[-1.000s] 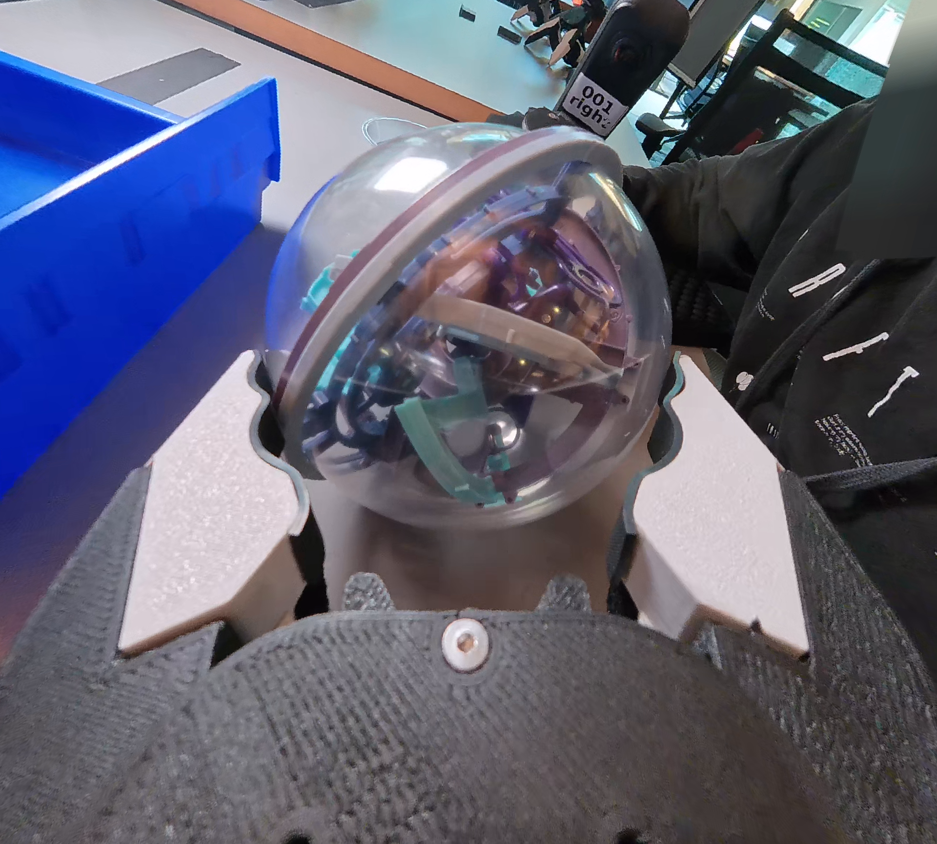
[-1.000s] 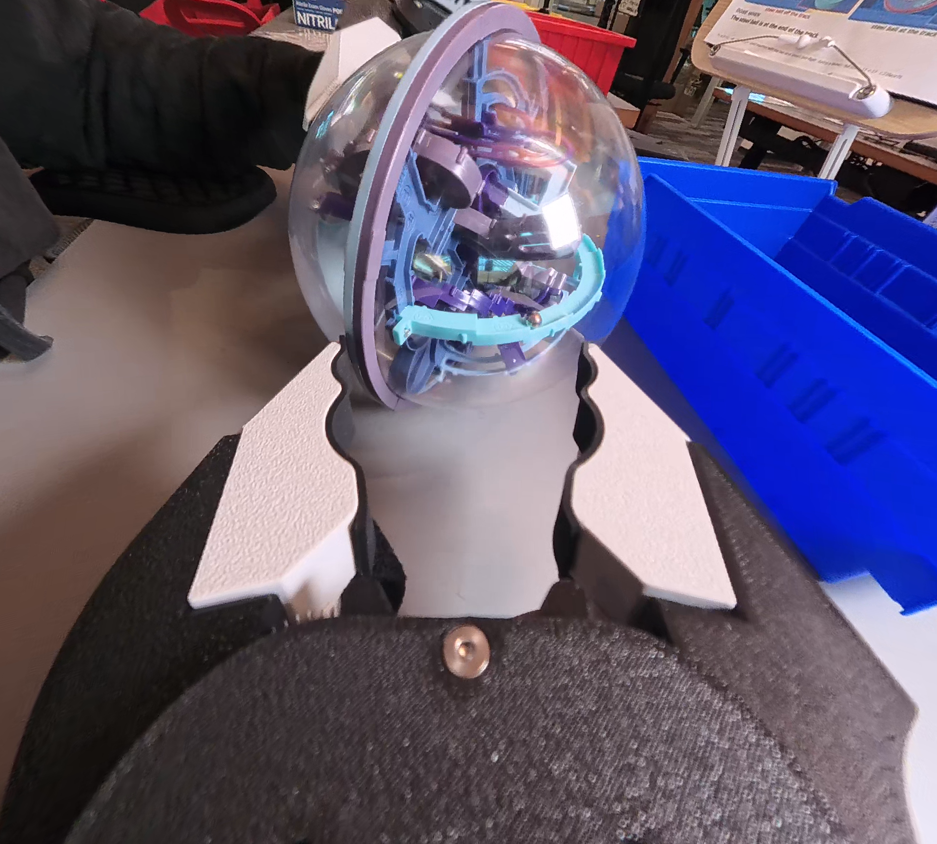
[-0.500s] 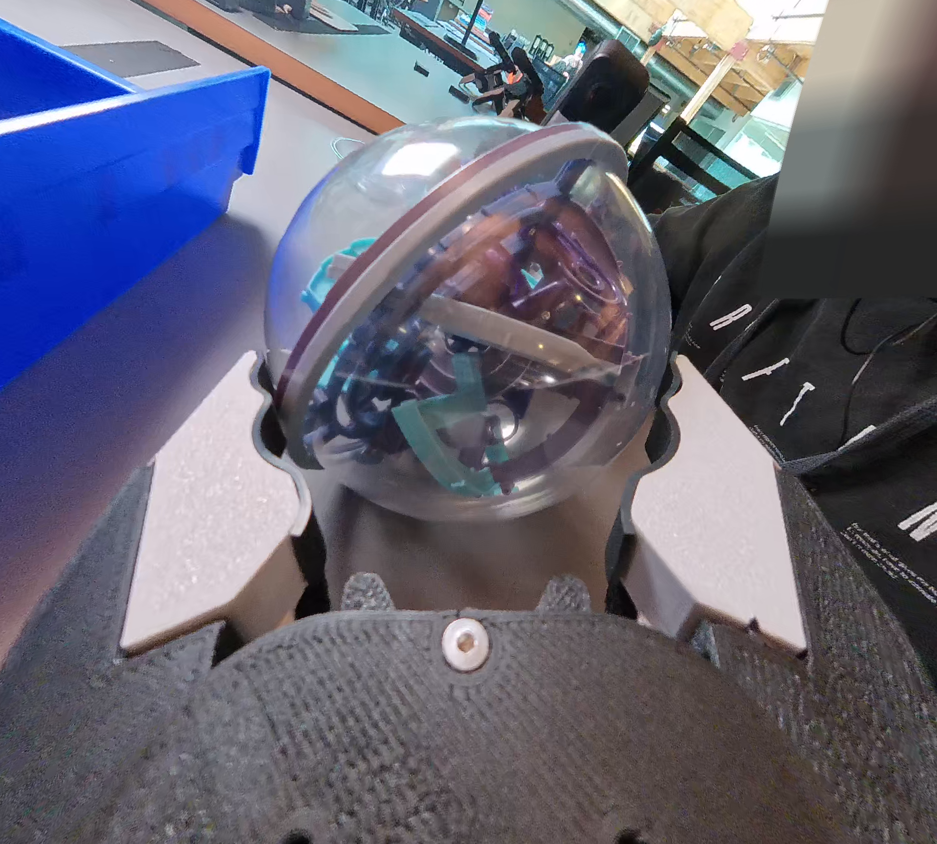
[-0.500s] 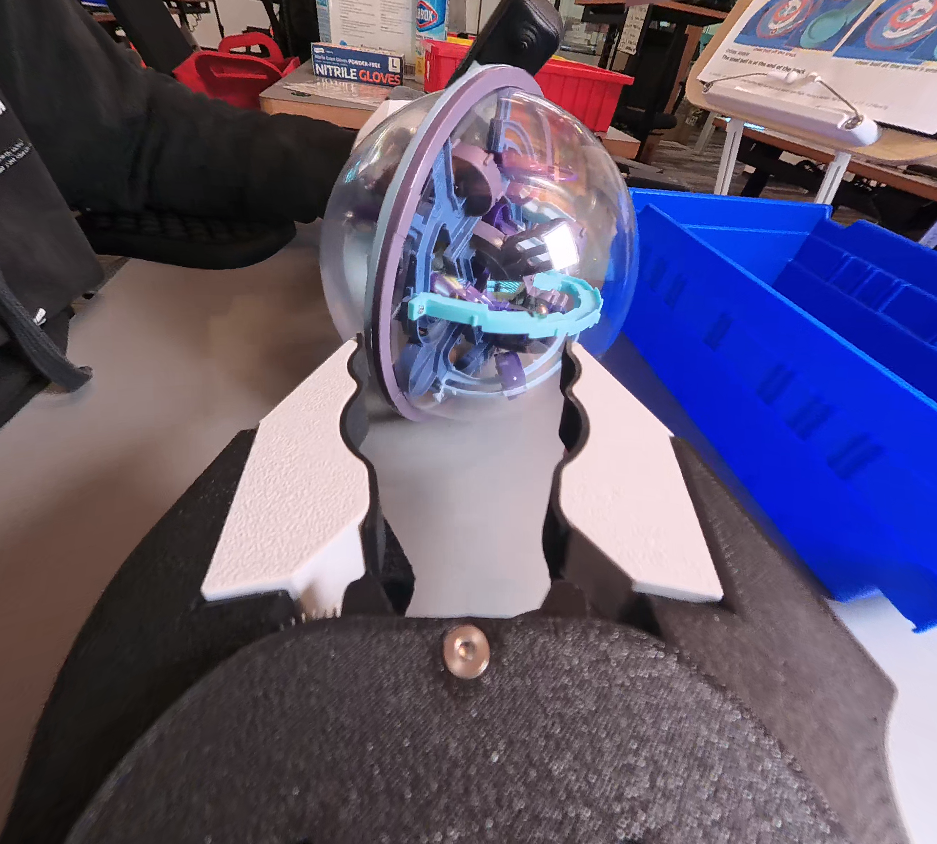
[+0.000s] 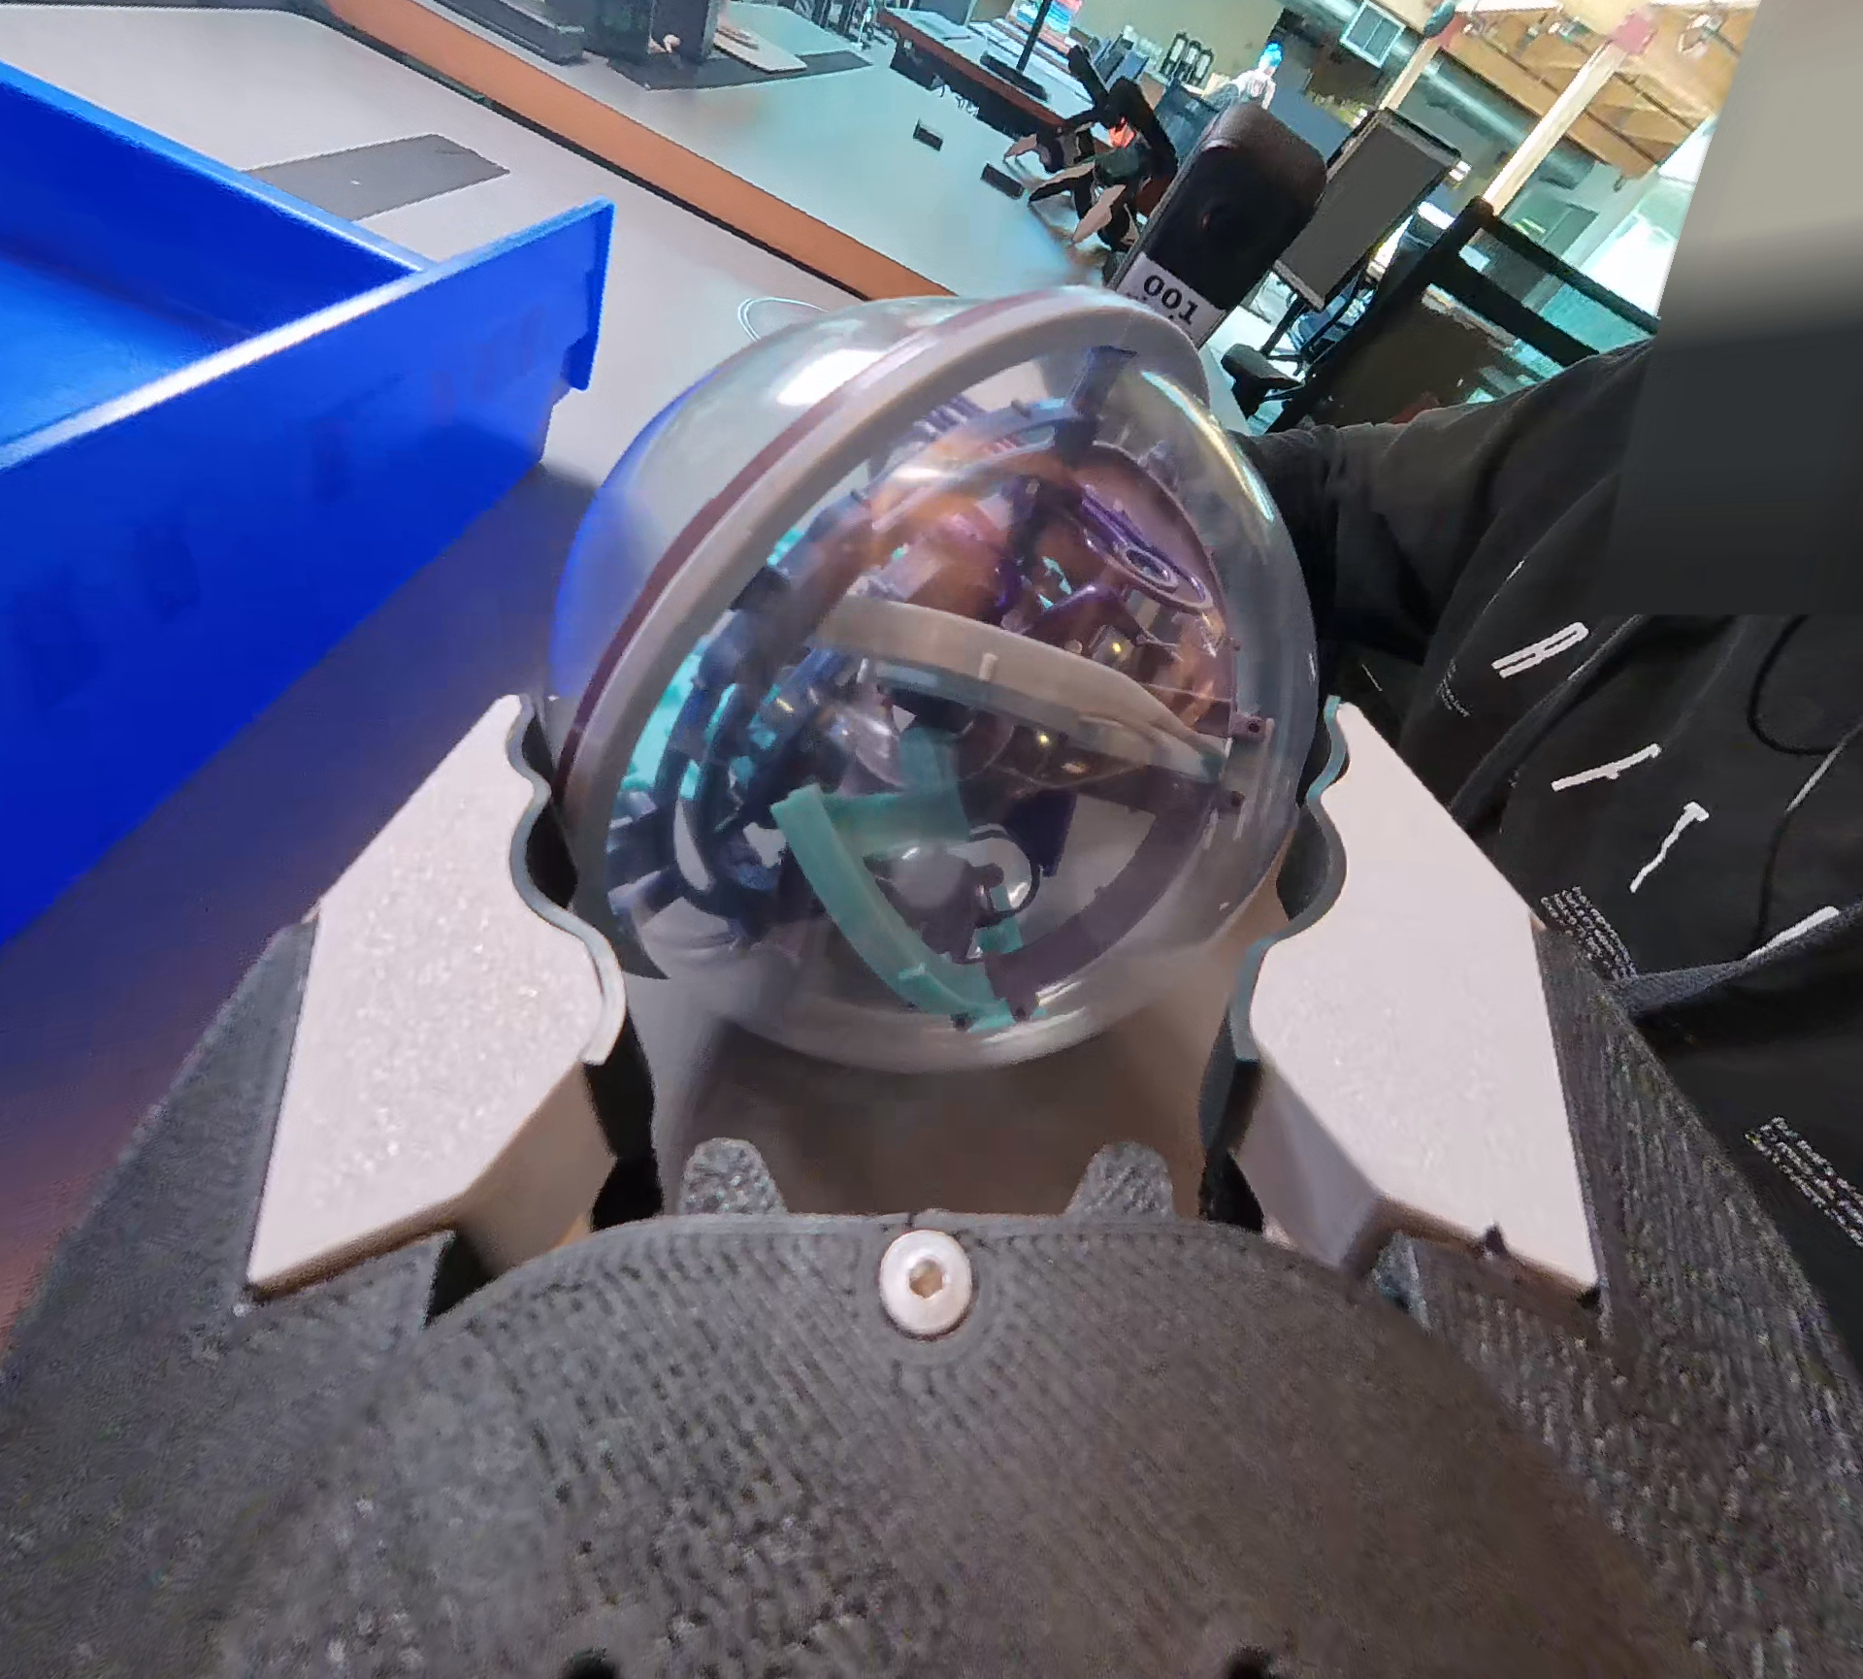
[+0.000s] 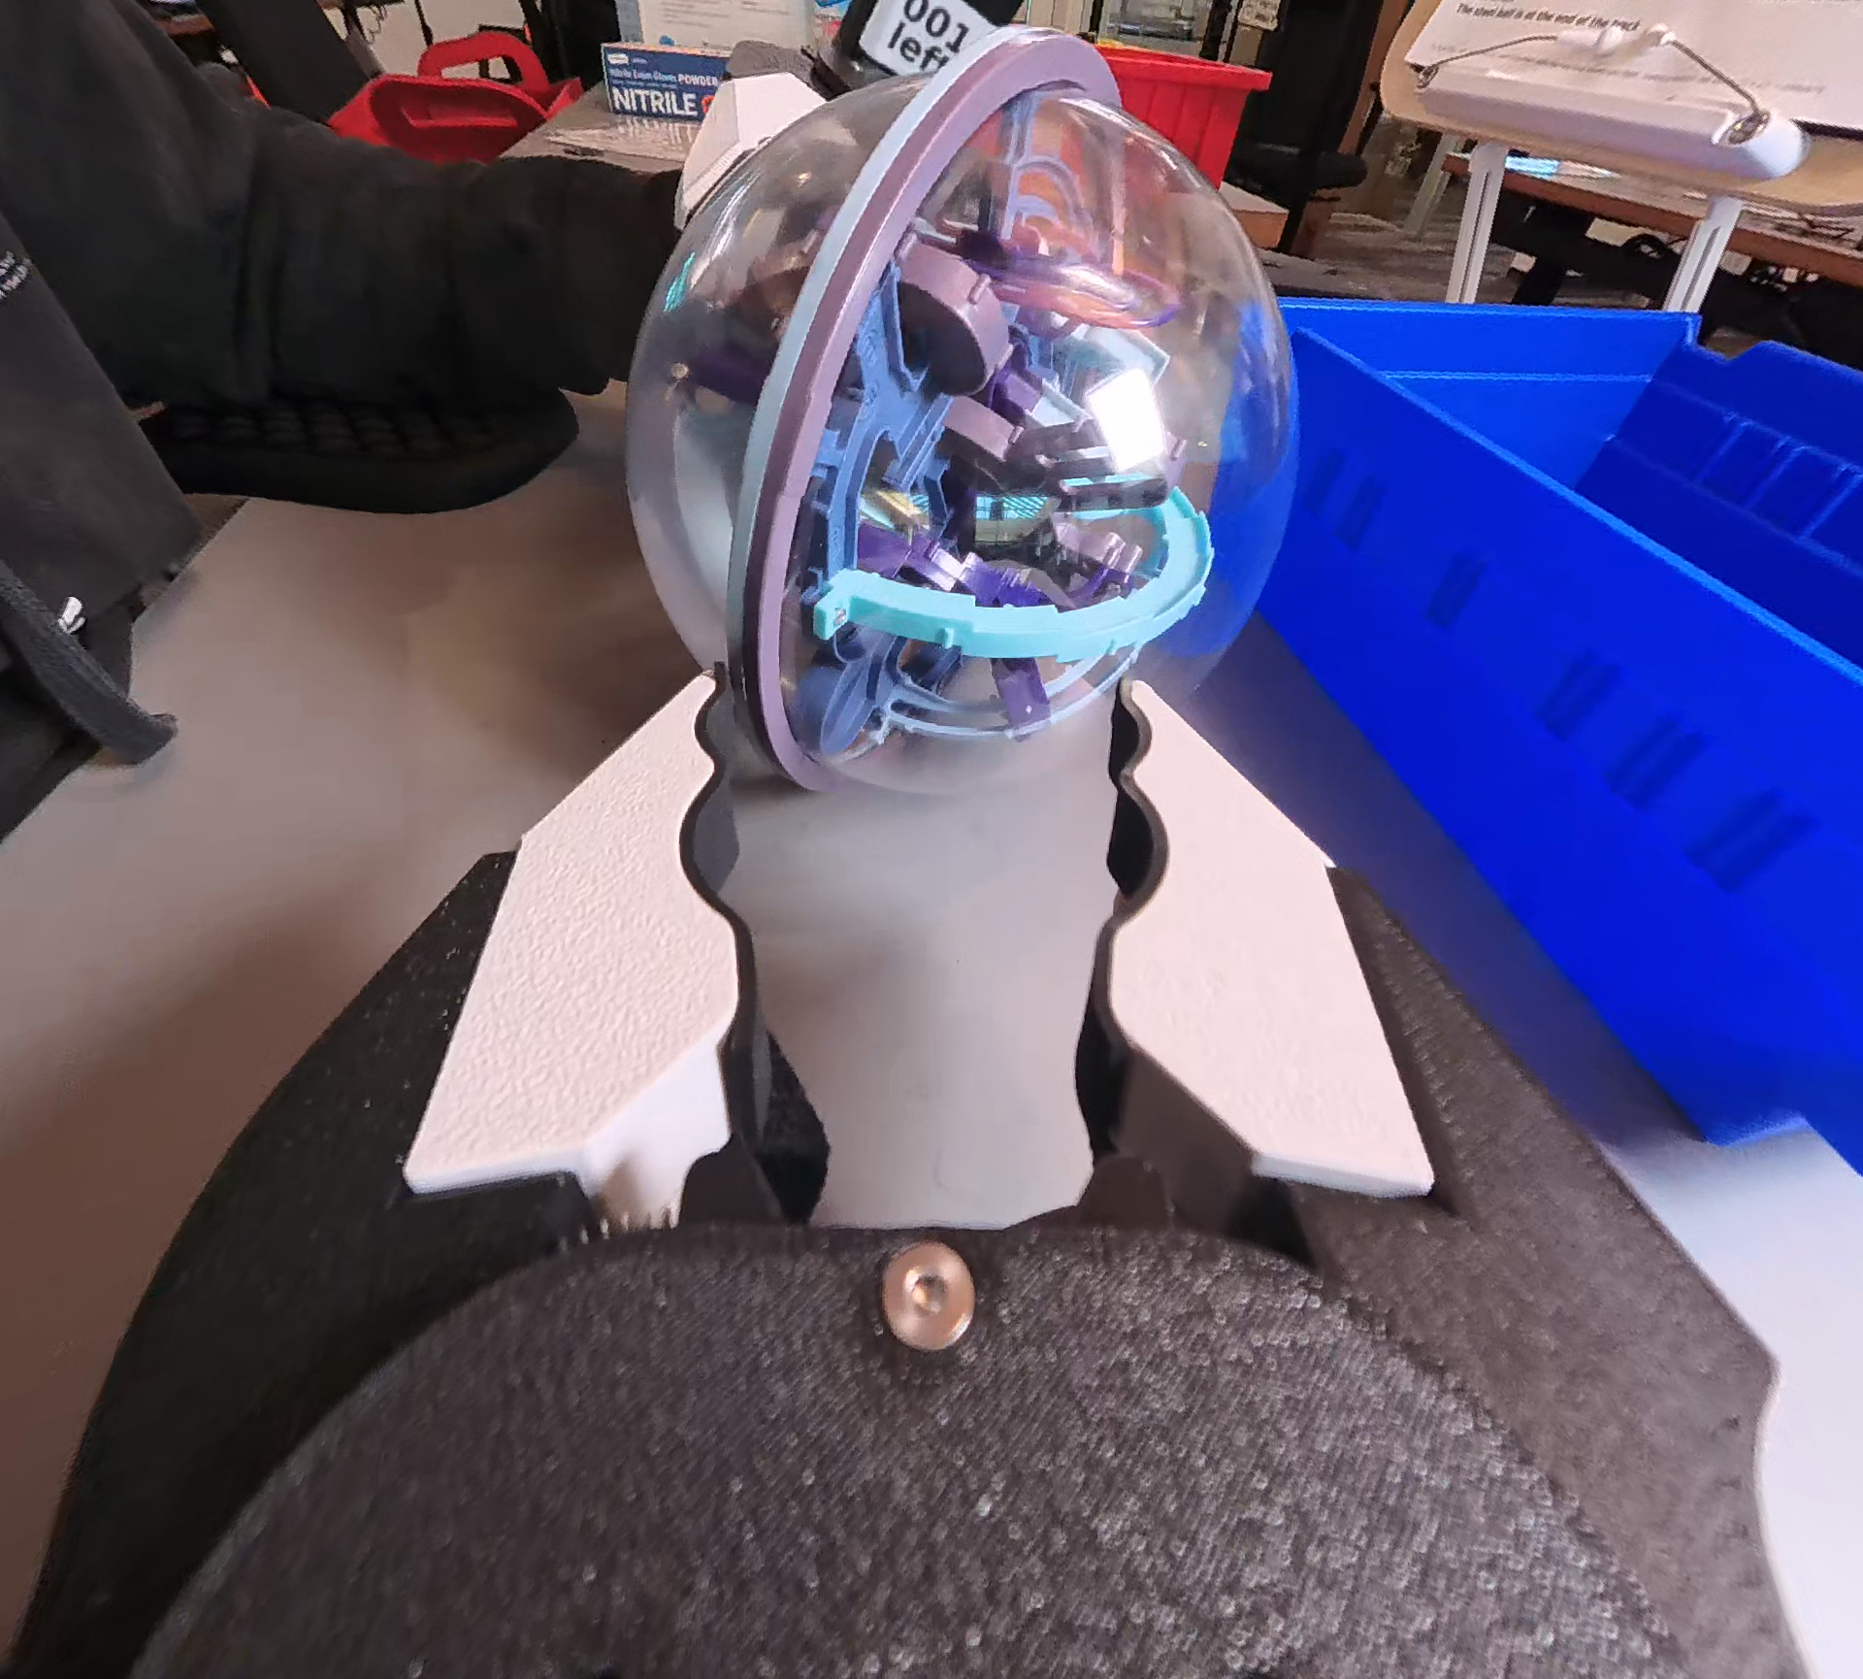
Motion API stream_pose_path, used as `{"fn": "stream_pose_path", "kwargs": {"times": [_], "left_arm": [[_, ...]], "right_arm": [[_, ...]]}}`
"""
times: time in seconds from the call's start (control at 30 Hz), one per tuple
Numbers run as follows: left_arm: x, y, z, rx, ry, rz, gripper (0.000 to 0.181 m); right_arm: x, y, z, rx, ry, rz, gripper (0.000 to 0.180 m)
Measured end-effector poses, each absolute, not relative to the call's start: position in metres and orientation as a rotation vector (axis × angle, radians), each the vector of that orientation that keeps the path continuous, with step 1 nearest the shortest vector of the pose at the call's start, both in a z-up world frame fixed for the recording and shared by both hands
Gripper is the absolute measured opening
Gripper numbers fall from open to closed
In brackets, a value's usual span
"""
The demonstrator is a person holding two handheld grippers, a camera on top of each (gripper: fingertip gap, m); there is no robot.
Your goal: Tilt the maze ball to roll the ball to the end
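Maze ball [image 5: 933, 683] centre frame, clamped between left gripper [image 5: 927, 814] fingers; right gripper [image 6: 922, 723] pinches its lower shell from the opposite side. Seam ring tilted. Blue bin [image 6: 1573, 622] wall close at right of the right wrist view; bare table [image 6: 333, 723] at left.

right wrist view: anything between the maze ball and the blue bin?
Nothing. In the right wrist view the maze ball sits left of the blue bin; between them shows only bare grey table, tinted by the bin's blue reflection.
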State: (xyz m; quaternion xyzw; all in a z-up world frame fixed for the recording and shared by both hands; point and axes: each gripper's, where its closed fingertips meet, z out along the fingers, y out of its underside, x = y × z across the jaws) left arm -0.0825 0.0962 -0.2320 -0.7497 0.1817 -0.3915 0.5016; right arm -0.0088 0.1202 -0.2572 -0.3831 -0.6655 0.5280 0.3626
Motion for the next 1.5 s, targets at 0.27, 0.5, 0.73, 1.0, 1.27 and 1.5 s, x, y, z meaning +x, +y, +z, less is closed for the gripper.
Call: {"fn": "stream_pose_path", "kwargs": {"times": [0.27, 0.5, 0.73, 1.0, 1.27, 1.5], "left_arm": [[-0.084, 0.089, -0.231, -1.727, 0.494, -0.980, 0.143], [-0.084, 0.088, -0.230, -1.724, 0.483, -1.006, 0.143], [-0.090, 0.093, -0.229, -1.698, 0.391, -1.098, 0.142], [-0.103, 0.089, -0.232, -1.638, 0.325, -1.301, 0.138], [-0.106, 0.087, -0.233, -1.573, 0.355, -1.391, 0.138], [-0.108, 0.082, -0.233, -1.537, 0.393, -1.417, 0.138]], "right_arm": [[-0.006, 0.114, -0.254, -0.941, -1.725, 1.359, 0.064], [-0.006, 0.112, -0.256, -0.941, -1.740, 1.343, 0.064], [-0.007, 0.111, -0.259, -0.948, -1.741, 1.346, 0.067], [-0.008, 0.105, -0.259, -0.940, -1.747, 1.362, 0.067], [-0.008, 0.099, -0.262, -0.904, -1.784, 1.324, 0.067], [-0.009, 0.096, -0.264, -0.902, -1.797, 1.319, 0.067]]}}
